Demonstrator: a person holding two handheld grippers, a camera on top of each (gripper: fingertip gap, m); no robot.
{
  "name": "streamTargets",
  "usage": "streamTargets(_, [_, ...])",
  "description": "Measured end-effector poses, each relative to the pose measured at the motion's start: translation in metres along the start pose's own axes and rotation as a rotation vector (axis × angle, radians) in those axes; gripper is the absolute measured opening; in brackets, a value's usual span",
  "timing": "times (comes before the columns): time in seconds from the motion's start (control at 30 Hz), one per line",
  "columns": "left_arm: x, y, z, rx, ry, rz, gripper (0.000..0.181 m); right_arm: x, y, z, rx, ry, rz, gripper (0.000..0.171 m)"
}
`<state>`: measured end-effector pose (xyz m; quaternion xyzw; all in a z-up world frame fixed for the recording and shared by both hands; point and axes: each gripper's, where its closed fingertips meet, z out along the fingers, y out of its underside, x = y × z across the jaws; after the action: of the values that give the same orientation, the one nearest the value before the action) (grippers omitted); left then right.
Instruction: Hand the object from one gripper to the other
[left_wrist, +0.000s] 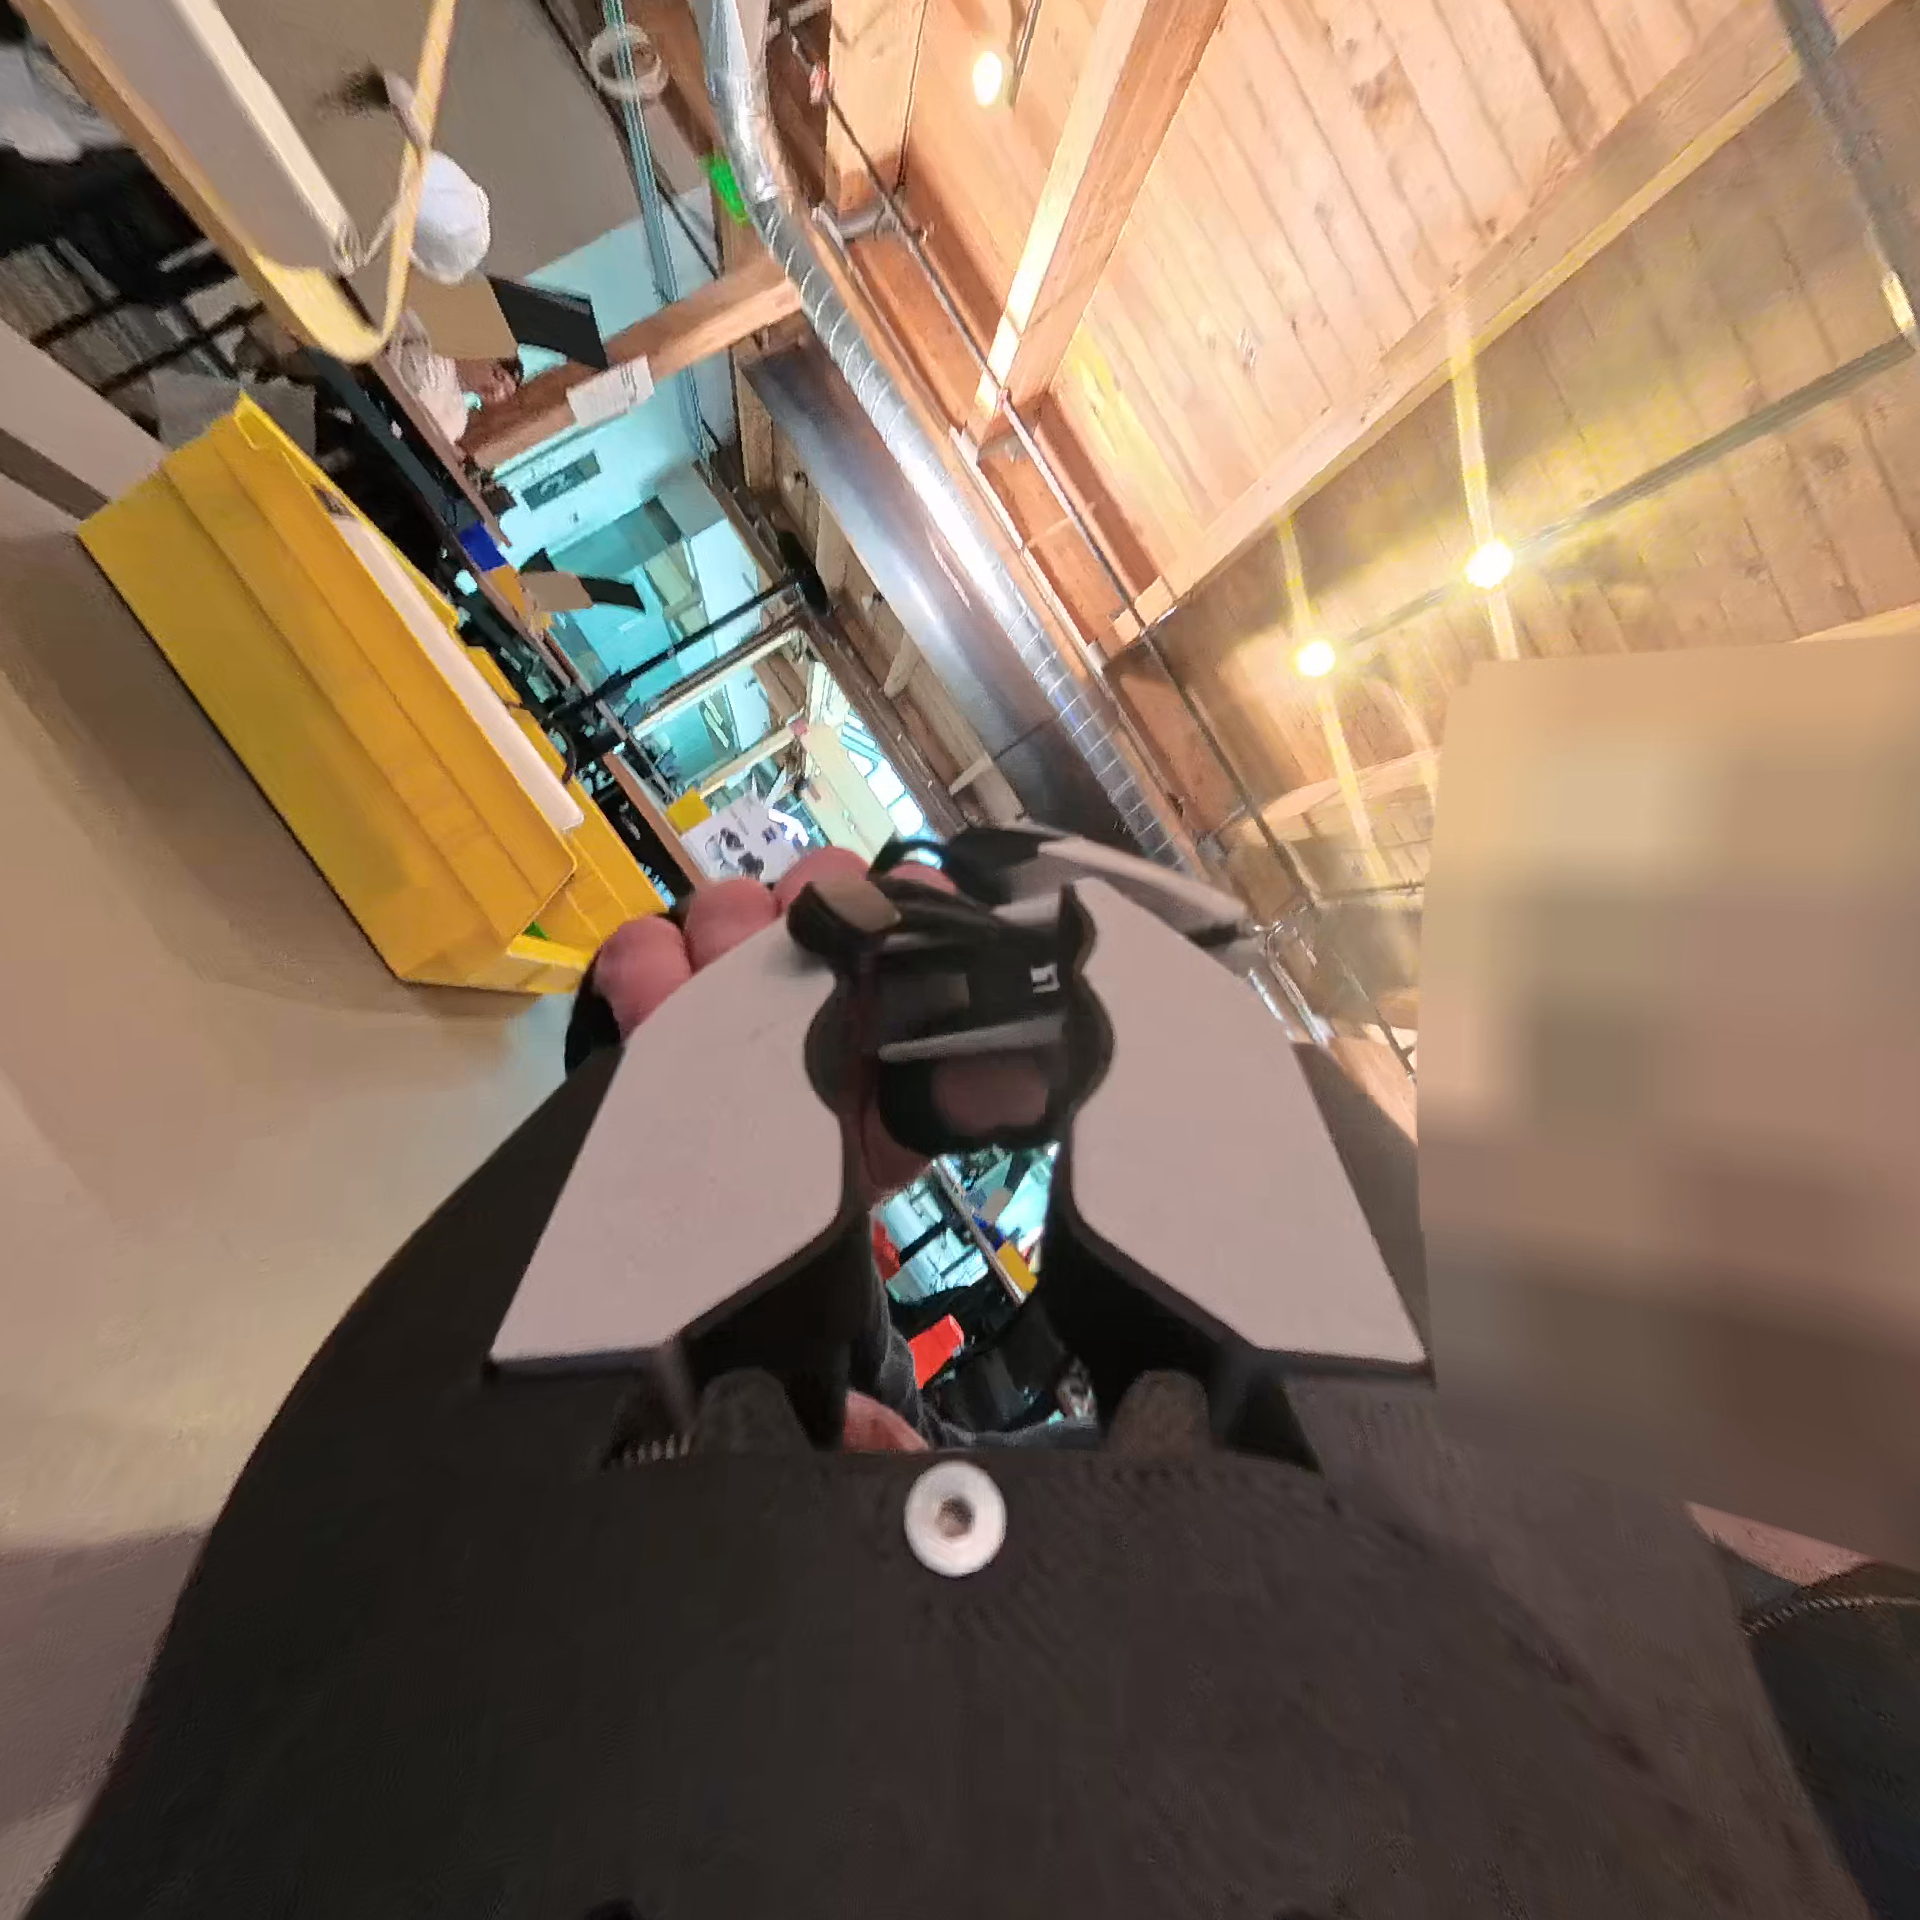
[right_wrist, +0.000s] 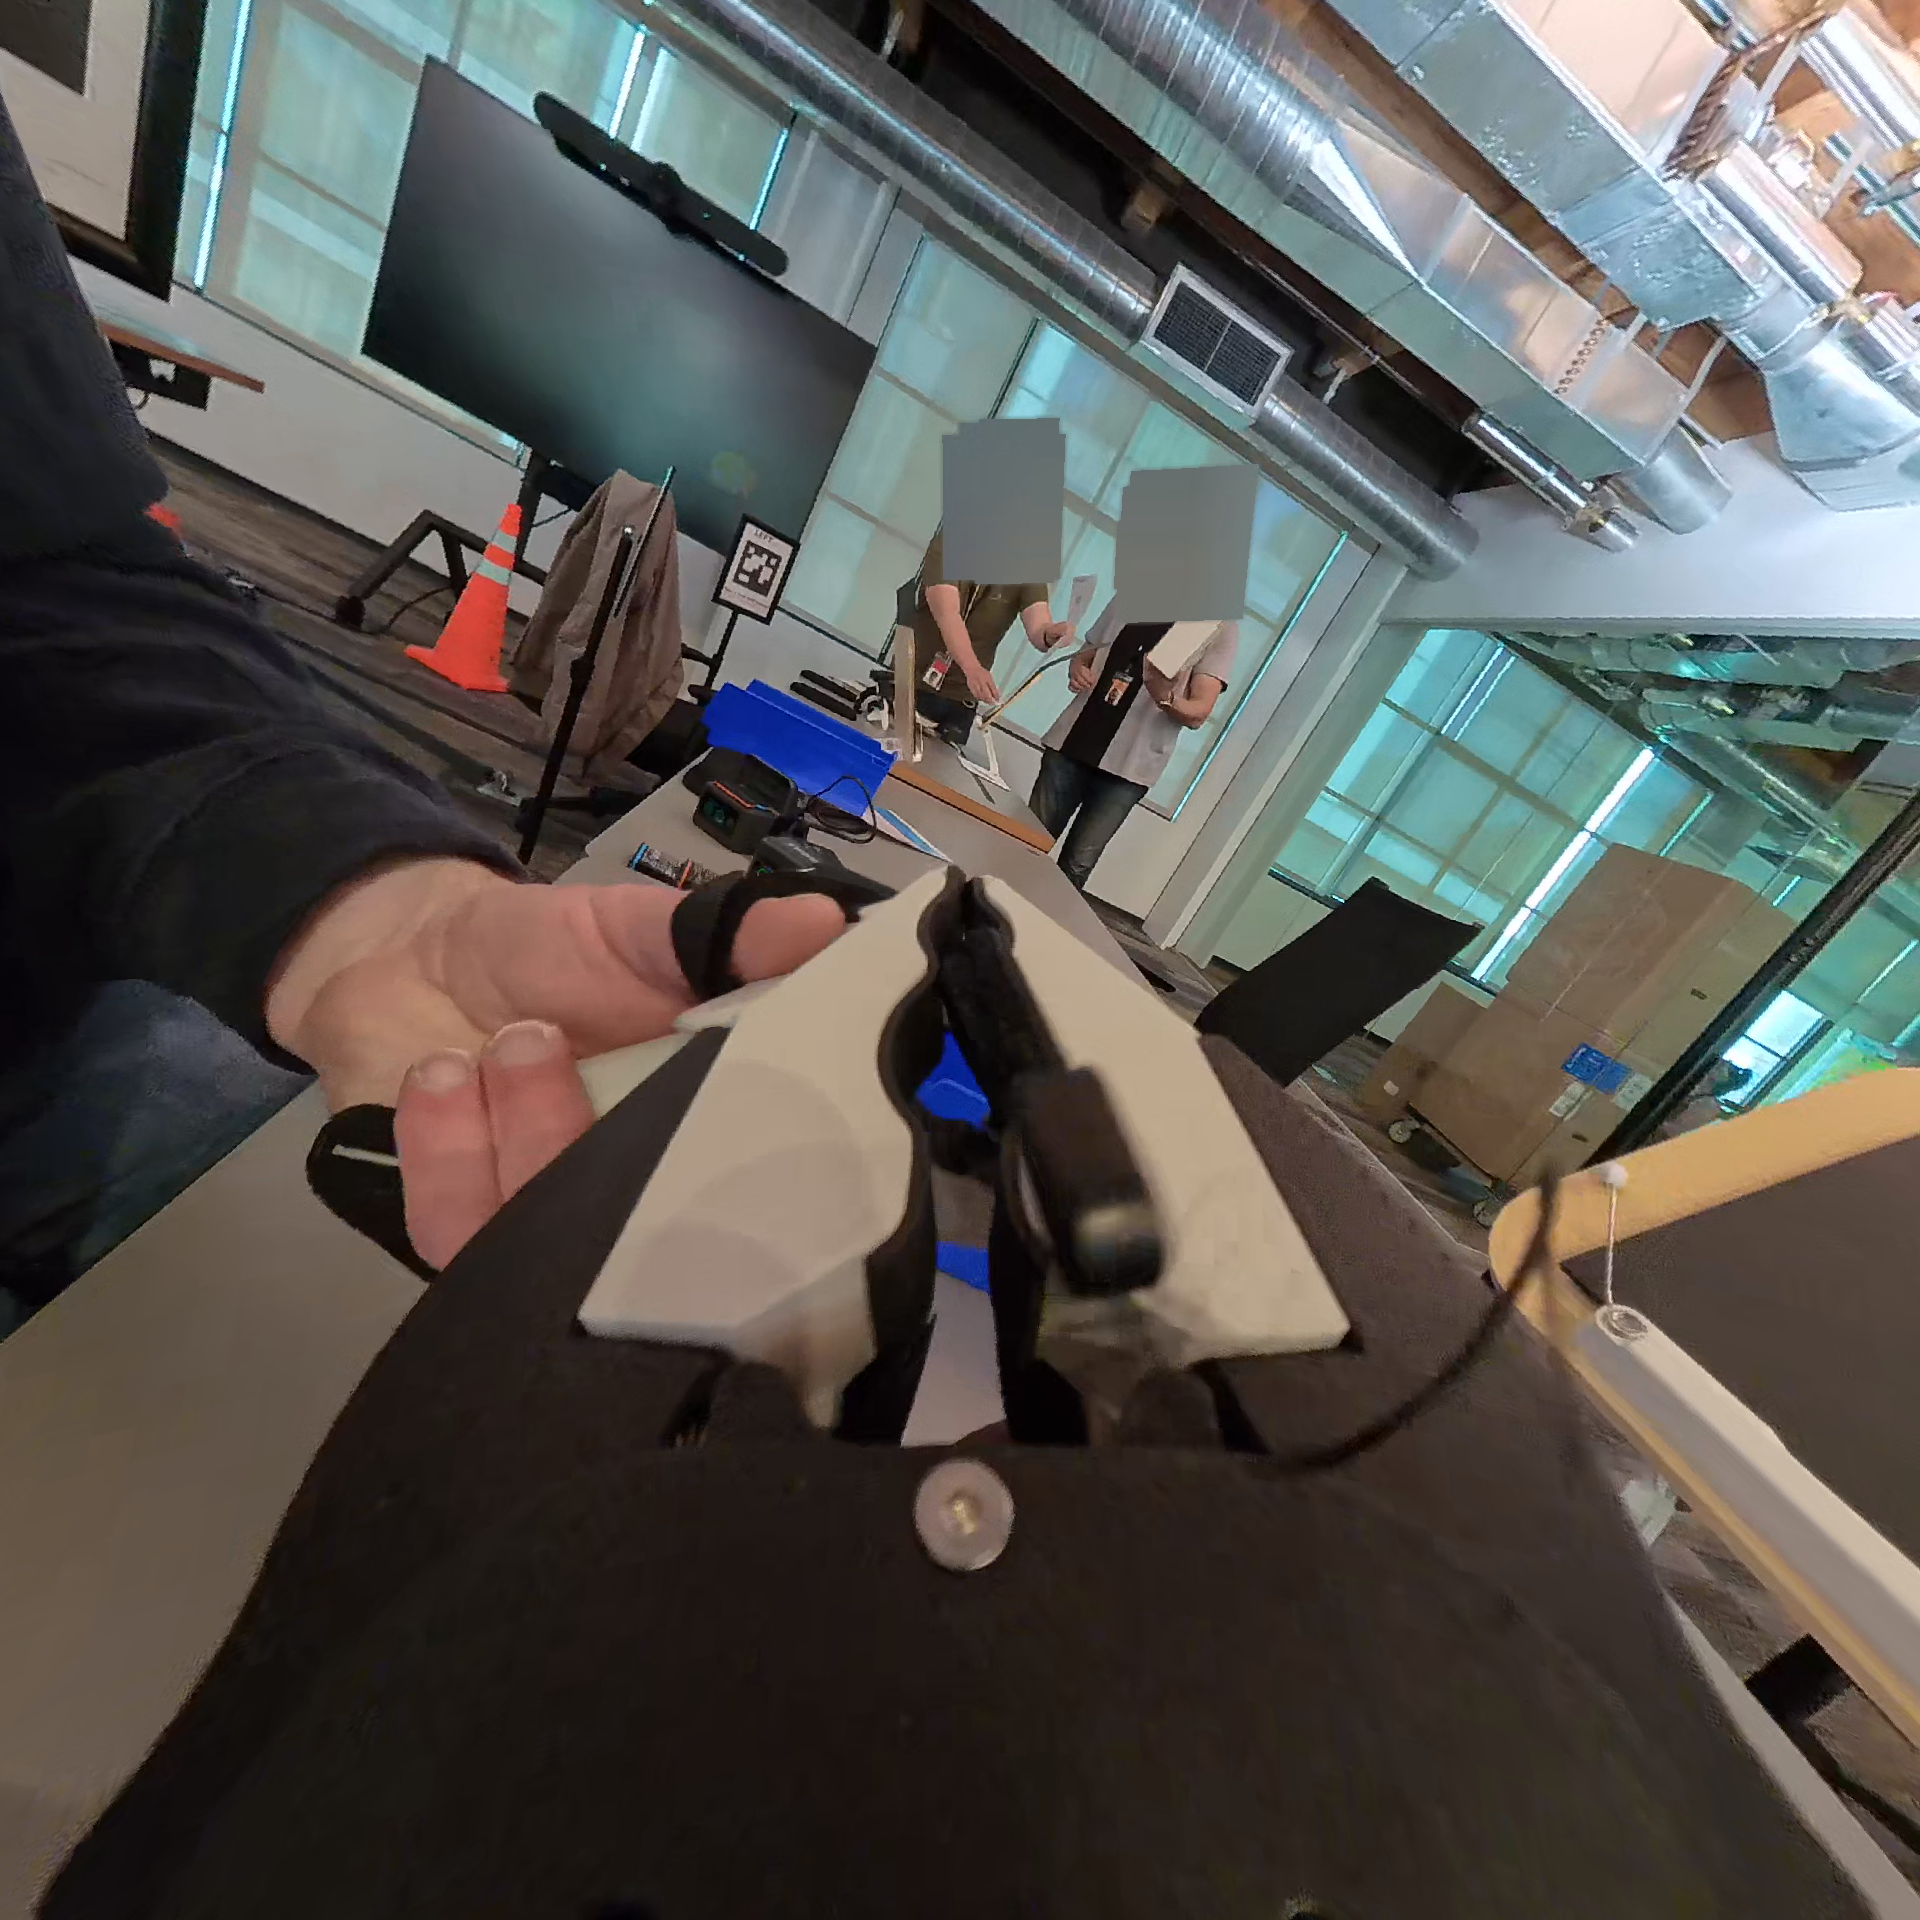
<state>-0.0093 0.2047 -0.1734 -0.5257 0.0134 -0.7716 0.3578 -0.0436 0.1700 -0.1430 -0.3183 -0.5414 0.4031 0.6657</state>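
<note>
Black strap (left_wrist: 966, 997), left wrist view: I read it at the centre of the frame, lodged between the grey fingertips of the left gripper (left_wrist: 940, 935). The jaws are set narrow and the strap fills the gap from one tip to the other. Behind the tips, at 10 o'clock, I see the fingers of a hand (left_wrist: 665, 951). Farther out at 9 o'clock, stacked yellow bins (left_wrist: 343, 707) stand on a beige table (left_wrist: 156, 1039). A ribbed metal duct (left_wrist: 935, 499) runs under the timber ceiling at 12 o'clock.

Right wrist view: the right gripper (right_wrist: 958, 888) has its white fingers drawn together at the tips, clamped on the same black strap (right_wrist: 1013, 1039). The strap runs back between the fingers towards the camera and ends in a dark cylindrical piece at 5 o'clock of the tips. At 9 o'clock a hand (right_wrist: 468, 987) lies palm-open just beside the left finger, with a black loop round one finger. Beyond, at 12 o'clock, a blue bin (right_wrist: 800, 738) sits on a long grey table (right_wrist: 156, 1455). Two persons (right_wrist: 987, 644) stand behind it. At 11 o'clock I note an orange cone (right_wrist: 473, 613) and a large dark monitor (right_wrist: 603, 312).
</note>
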Motion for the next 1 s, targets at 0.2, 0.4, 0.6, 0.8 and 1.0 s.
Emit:
streamTargets(0.2, [0.007, 0.001, 0.0, -0.011, 0.018, 0.068, 0.002, -0.007, 0.003, 0.005, -0.01, -0.027, -0.005, 0.0])
streamTargets(0.4, [0.001, -0.016, -0.011, -0.016, -0.1, 0.257, 0.001, -0.007, 0.006, 0.003, -0.005, -0.047, 0.03, 0.013])
streamTargets(0.6, [0.006, -0.047, -0.022, -0.12, -0.283, 0.588, 0.002, -0.004, 0.001, -0.001, 0.026, -0.057, 0.078, 0.048])
streamTargets(0.8, [0.015, -0.058, -0.023, -0.289, -0.464, 0.98, 0.002, 0.013, 0.018, -0.003, -0.051, 0.02, 0.123, 0.051])
streamTargets(1.0, [-0.006, -0.035, -0.024, -0.617, -0.634, 1.35, 0.002, 0.012, 0.015, -0.001, -0.021, -0.001, 0.208, 0.037])
